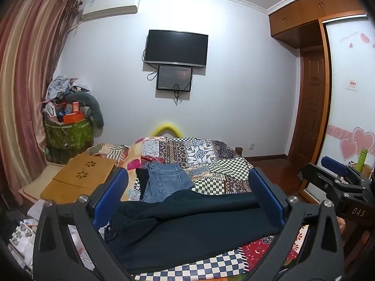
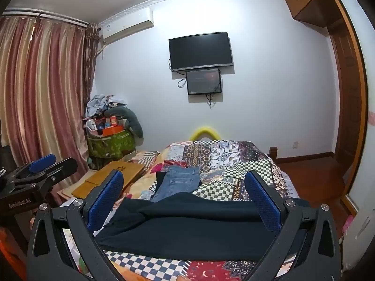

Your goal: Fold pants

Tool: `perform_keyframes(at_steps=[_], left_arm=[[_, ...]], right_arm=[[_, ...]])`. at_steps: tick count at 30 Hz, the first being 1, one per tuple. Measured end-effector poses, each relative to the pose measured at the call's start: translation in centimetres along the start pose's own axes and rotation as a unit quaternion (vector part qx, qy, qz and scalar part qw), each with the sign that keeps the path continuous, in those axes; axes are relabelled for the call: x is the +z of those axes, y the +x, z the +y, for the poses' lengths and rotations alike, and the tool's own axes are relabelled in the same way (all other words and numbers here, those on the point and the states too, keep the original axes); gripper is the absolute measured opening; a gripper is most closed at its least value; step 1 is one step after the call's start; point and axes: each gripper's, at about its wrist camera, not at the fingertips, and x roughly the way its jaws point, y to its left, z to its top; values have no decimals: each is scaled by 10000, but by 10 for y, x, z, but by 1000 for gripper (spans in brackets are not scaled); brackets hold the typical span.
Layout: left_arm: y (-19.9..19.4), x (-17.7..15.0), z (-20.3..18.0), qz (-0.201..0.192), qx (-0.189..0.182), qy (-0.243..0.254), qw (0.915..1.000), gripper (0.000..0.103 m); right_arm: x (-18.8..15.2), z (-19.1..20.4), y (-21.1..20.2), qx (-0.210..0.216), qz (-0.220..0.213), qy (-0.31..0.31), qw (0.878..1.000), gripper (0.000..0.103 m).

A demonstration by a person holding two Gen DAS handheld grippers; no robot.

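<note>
patchwork bedspread (image 1: 211, 154) fills the centre of both views. dark pants (image 1: 187, 224) lie spread across its near edge, lower centre of frame, with folded jeans (image 1: 166, 180) just beyond. left gripper (image 1: 187, 199) and right gripper (image 2: 185, 201) hover side by side above the pants, tilted slightly downward, jaws fully wide, pads clear of the fabric, nothing gripped.

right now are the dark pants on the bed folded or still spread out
Spread out: the dark pants lie lengthwise across the patchwork quilt, with no neat fold visible.
</note>
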Motion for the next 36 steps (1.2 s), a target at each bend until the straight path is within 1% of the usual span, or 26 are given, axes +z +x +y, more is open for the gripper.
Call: perform_keyframes(at_steps=[2,10,36], left_arm=[[0,1,0,8,2,5,10000,103],[1,0,-1,15,35,13,10000,103],[0,5,-3,-5,66,53,10000,103]], right_arm=[[-9,3,-8,-57,-47,31,10000,103],[-12,1,-9,-49,-54,117,9999,103],[-10,0,-9,-44,-28,108,9999,103]])
